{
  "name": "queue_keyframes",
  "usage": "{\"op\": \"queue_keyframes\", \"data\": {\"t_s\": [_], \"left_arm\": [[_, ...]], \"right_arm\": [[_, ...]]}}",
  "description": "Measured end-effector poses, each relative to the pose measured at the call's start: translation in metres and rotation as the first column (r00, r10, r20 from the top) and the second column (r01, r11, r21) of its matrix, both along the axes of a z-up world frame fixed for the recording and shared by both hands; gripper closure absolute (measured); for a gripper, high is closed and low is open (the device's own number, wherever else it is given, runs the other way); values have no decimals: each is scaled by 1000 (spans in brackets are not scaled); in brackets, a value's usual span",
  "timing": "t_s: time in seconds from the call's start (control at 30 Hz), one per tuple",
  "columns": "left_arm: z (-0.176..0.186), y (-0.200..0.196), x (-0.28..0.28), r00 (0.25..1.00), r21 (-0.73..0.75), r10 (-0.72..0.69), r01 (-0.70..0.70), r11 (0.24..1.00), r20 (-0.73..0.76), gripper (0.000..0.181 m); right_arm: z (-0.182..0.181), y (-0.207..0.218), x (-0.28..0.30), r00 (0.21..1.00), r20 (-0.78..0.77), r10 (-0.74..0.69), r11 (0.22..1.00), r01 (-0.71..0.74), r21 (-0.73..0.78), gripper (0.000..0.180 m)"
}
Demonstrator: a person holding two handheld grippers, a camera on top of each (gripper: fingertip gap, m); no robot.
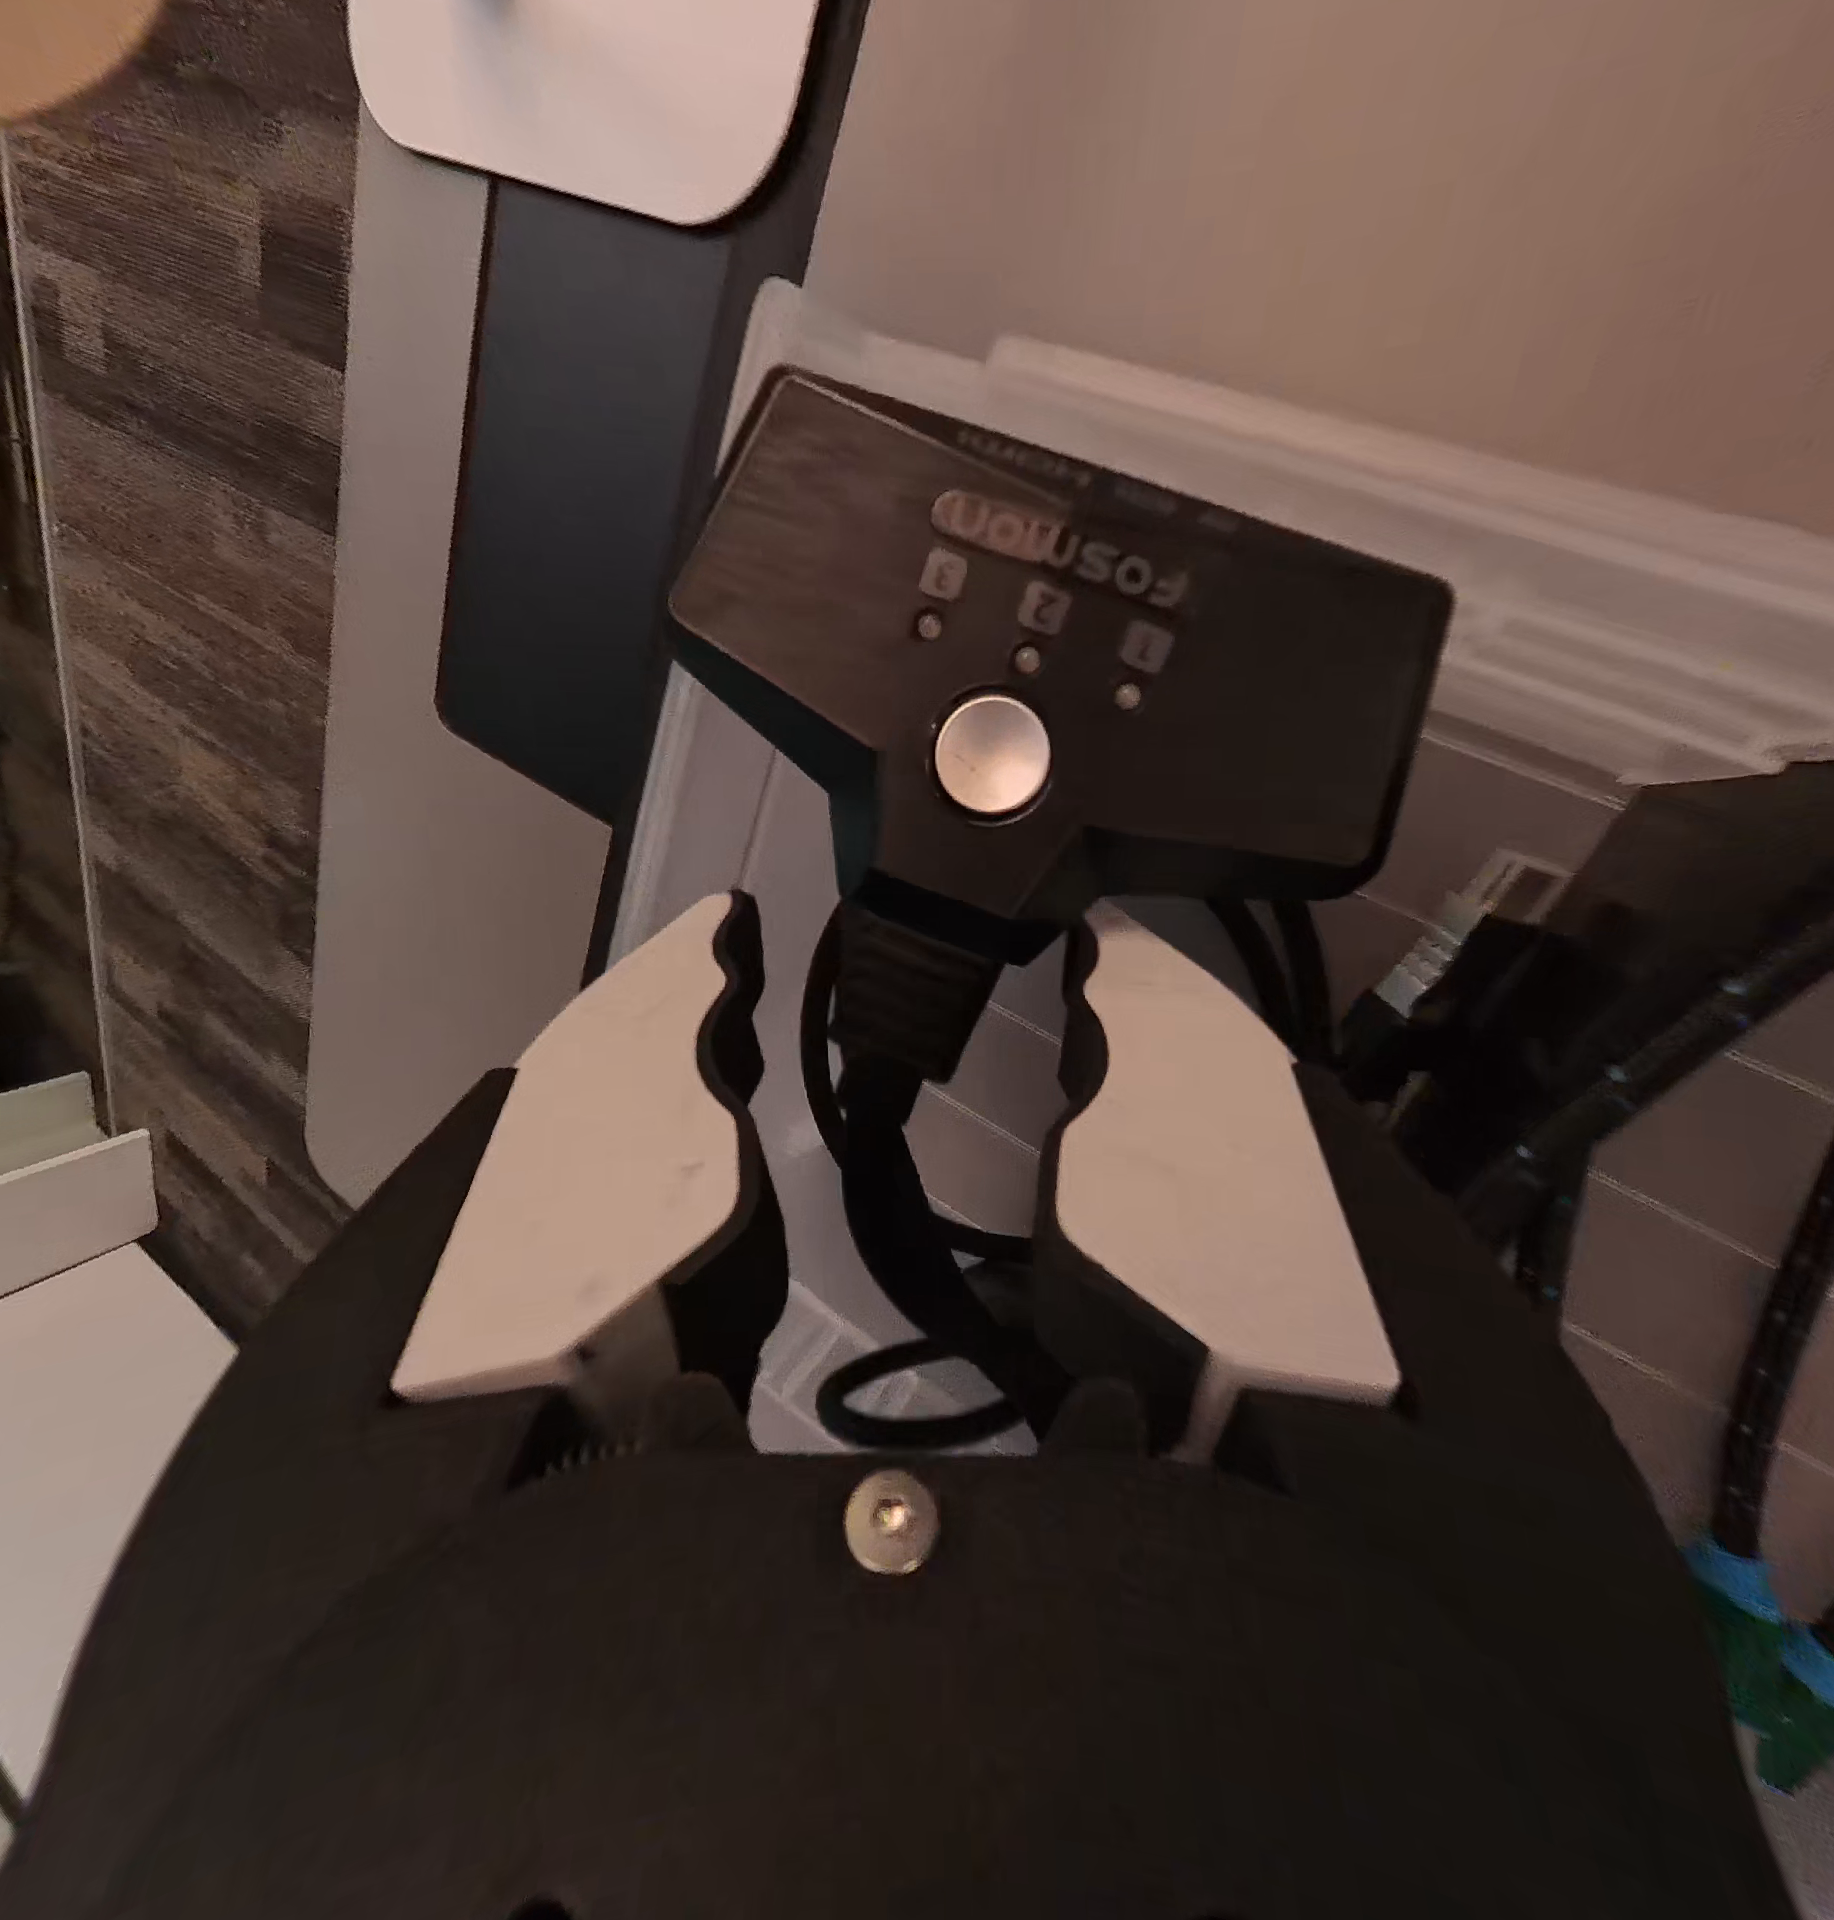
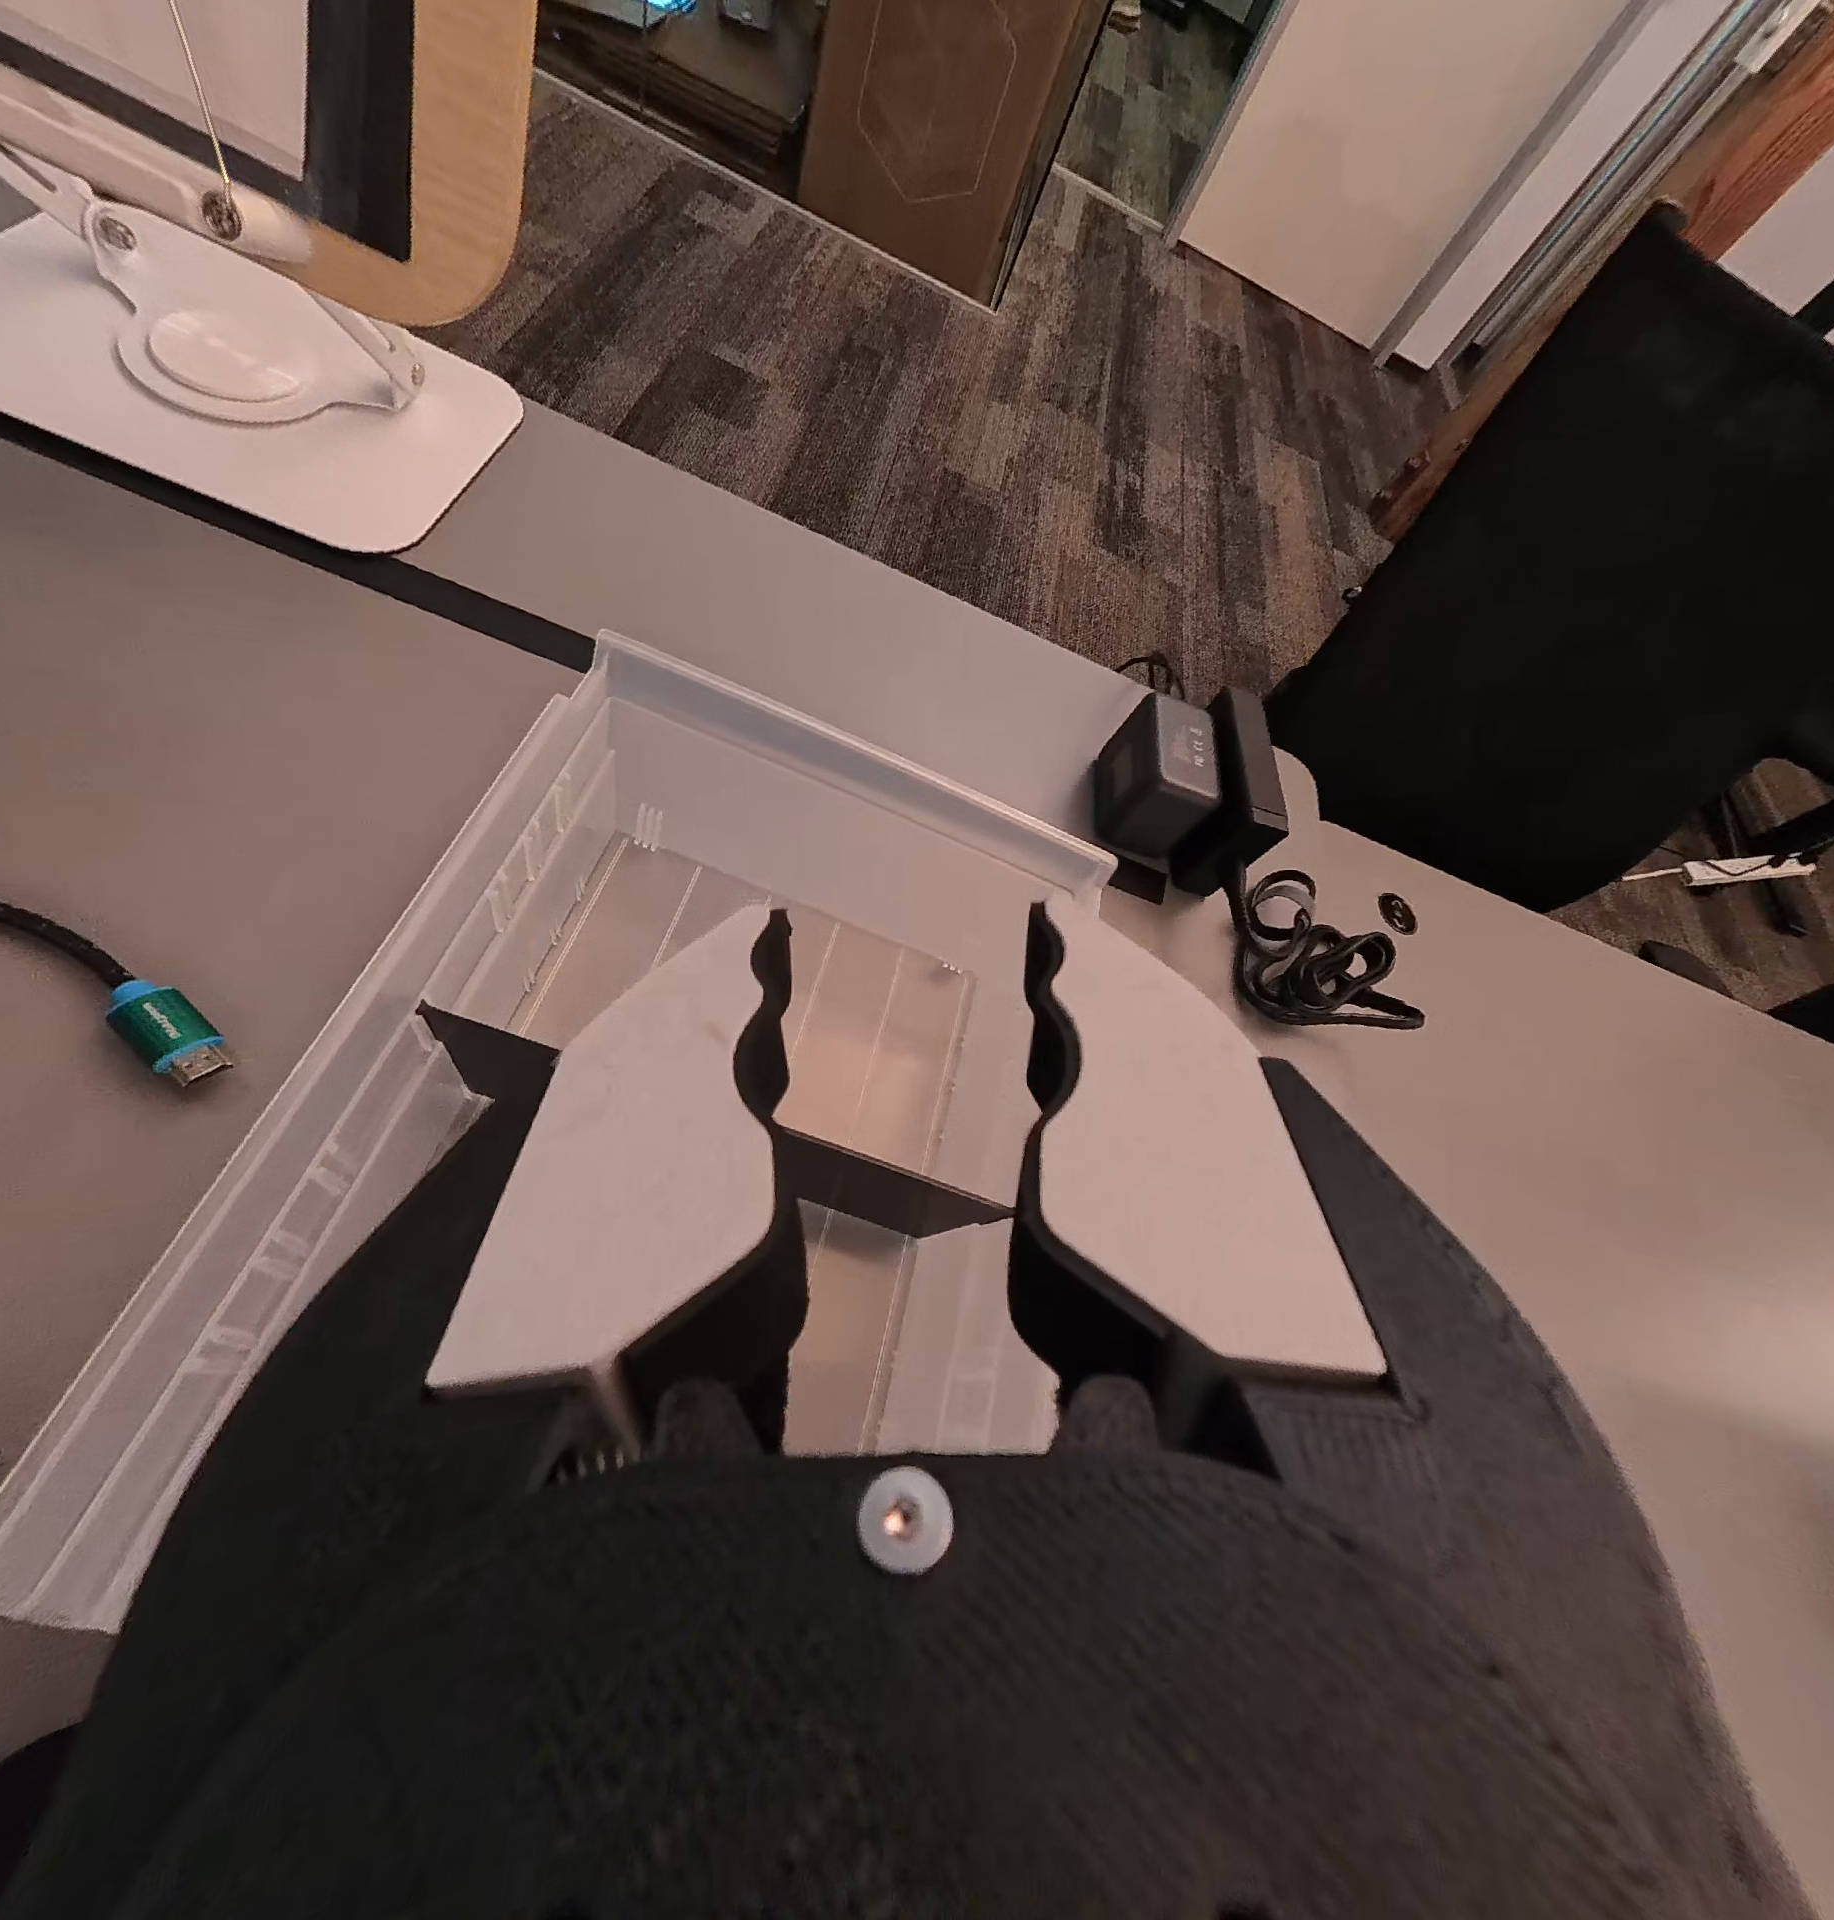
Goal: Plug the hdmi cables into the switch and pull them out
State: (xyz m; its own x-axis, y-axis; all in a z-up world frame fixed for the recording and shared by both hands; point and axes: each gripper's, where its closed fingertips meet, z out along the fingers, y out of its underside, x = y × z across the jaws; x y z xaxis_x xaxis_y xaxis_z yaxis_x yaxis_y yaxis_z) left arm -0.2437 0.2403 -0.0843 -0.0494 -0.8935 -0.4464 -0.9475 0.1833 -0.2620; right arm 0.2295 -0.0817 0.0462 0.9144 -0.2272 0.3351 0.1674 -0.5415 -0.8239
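Note:
In the left wrist view the black HDMI switch [image 1: 1048, 665], with a round silver button and three small lights, lies just beyond my left gripper [image 1: 913, 914]. The gripper is open. The switch's neck and its own black lead [image 1: 892, 1122] run down between the fingers, which do not clamp them. Black braided cables [image 1: 1578, 1143] and a blue-green plug [image 1: 1744, 1662] lie to the right. In the right wrist view my right gripper [image 2: 908, 920] is open and empty over a clear plastic bin [image 2: 851, 748]. A blue HDMI plug [image 2: 170, 1029] on a braided cable lies on the table to the left.
A black power adapter [image 2: 1183, 790] with a coiled cord [image 2: 1318, 966] sits right of the bin. A white monitor stand [image 2: 248, 374] is at the far left and a black chair [image 2: 1619, 571] beyond the table edge. A dark flat shape [image 2: 892, 1184] shows in the bin between my fingers.

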Motion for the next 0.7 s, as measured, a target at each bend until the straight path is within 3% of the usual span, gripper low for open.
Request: {"op": "queue_keyframes", "data": {"t_s": [0.13, 0.37, 0.7], "left_arm": [[-7, 2, 1, 1000, 6, -24, 24, 1000, -2, 144], [22, -8, -4, 995, 63, -58, 53, 997, 86, 155], [144, -30, -11, 954, 249, -76, 2, 968, 290, 156]], "right_arm": [[-4, 3, -1, 1000, 8, 7, 1000, -7, -25, 136], [-15, 8, -5, 1000, 17, 24, 997, -23, -74, 136], [-19, 13, -11, 999, 5, 54, 995, -53, -84, 136]]}}
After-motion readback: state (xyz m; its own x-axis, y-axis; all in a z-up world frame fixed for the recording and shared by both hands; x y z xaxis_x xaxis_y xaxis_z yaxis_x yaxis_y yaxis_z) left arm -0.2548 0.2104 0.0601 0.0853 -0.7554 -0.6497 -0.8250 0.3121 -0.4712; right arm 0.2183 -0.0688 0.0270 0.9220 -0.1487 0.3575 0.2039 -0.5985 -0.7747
